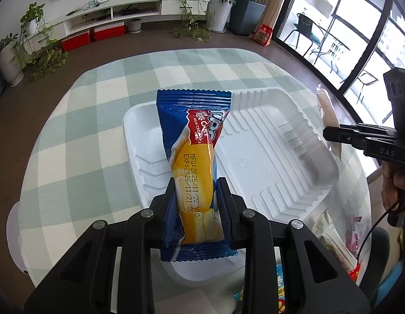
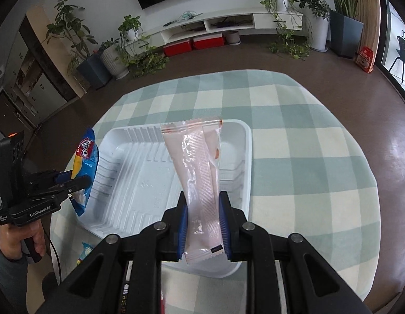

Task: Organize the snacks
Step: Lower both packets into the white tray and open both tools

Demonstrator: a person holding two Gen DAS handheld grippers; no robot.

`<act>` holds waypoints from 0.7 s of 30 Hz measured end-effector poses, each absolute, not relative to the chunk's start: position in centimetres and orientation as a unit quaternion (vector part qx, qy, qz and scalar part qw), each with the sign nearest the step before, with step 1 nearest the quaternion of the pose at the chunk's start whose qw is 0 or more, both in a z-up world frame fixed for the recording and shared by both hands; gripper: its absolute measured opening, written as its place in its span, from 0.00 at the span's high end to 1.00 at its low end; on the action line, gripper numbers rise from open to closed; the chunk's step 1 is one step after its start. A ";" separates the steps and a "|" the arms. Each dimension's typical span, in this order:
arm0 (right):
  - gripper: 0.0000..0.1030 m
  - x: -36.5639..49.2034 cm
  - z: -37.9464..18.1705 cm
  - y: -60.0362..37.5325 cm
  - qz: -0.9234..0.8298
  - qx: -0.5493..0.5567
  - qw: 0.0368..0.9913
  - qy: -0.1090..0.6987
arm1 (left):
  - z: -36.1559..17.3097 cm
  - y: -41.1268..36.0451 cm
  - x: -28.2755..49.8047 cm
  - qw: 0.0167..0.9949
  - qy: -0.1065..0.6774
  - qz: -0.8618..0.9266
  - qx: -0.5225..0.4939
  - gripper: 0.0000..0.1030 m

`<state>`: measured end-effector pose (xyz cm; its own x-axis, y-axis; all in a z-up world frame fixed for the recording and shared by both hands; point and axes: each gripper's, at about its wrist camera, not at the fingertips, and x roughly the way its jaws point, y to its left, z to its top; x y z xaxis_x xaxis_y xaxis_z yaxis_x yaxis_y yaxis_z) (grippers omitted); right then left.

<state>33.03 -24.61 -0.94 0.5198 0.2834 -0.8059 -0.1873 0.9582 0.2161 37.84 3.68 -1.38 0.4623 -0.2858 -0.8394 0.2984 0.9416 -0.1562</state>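
Over checked tablecloth [image 1: 71,136], left claw [image 1: 196,204] clamps blue roll-cake packet [image 1: 194,144], right claw [image 2: 203,214] (likewise) pink sachet [image 2: 200,172].

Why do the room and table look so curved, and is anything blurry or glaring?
Left wrist view: fisheye bending bows the window frames and rounds the table; daylight glares through the glass; the blue roll cake packet is sharp, its date readable. Right wrist view: same bending; the pale pink packet shows shiny highlights; the white tray is clear.

Brown floor [image 2: 320,78], a low white TV cabinet [image 2: 228,23] among potted plants [image 2: 134,28], daylight through tall windows [image 1: 359,26].
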 end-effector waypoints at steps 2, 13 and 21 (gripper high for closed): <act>0.77 33.7 -1.8 -23.8 0.134 0.040 0.866 0.480 | -2.3 3.1 38.3 0.851 0.497 -0.172 0.007 0.74; 0.77 36.1 -5.7 -21.8 0.116 0.007 0.847 0.518 | -5.6 2.1 38.5 0.844 0.509 -0.169 0.026 0.74; 0.75 36.3 -6.6 -21.4 0.106 -0.004 0.848 0.519 | -5.9 2.0 38.1 0.844 0.508 -0.170 0.027 0.74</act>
